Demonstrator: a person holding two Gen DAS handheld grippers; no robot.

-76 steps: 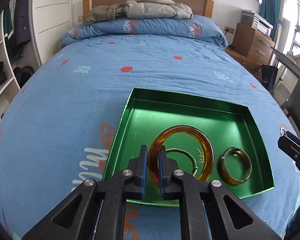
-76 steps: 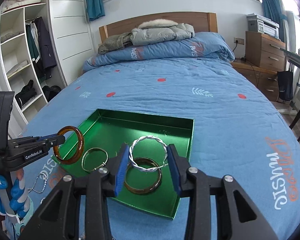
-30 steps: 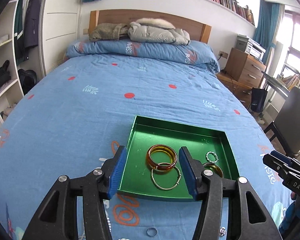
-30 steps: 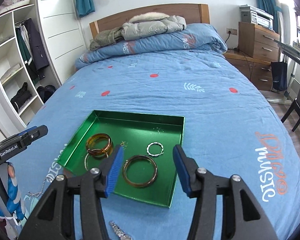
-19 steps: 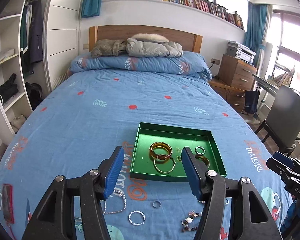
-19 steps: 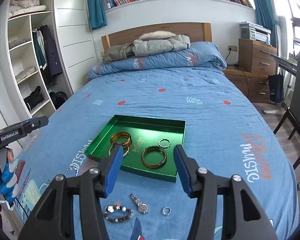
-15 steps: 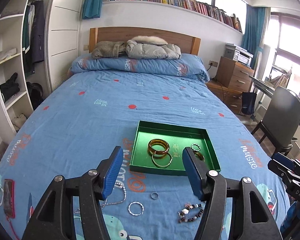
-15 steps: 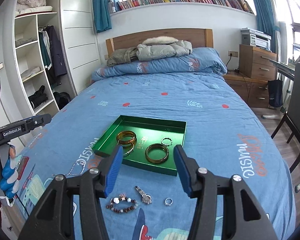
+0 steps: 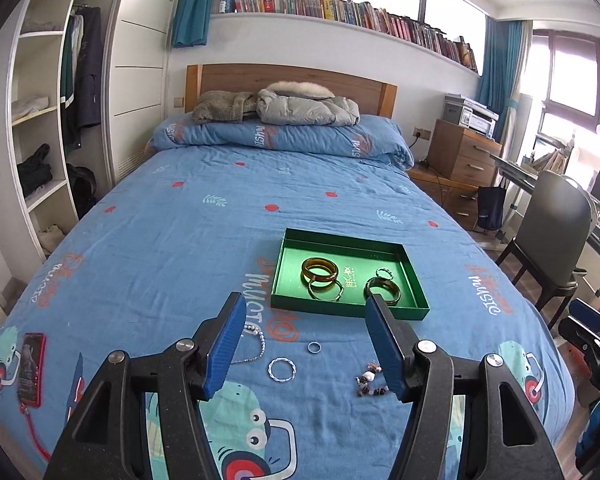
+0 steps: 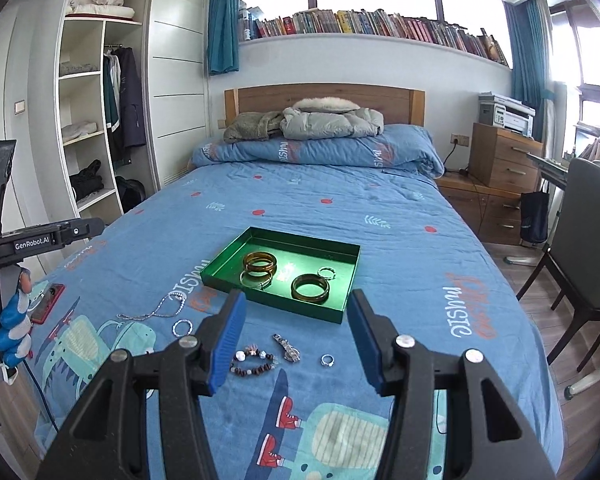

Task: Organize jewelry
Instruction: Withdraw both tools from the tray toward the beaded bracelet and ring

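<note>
With the amber bangle (image 9: 320,271) and small twisted ring (image 9: 383,272) now released into the green tray (image 9: 346,311), both the left gripper (image 9: 306,346) and right gripper (image 10: 296,342) have withdrawn, spread and empty, leaving the beaded bracelet (image 10: 252,362), watch (image 10: 286,347) and necklace (image 10: 156,310) still on the bedspread (image 10: 400,224).

Left hand-held gripper (image 9: 306,344) jaws parted, empty, right hand-held gripper (image 10: 296,342) likewise, both angled downward
</note>
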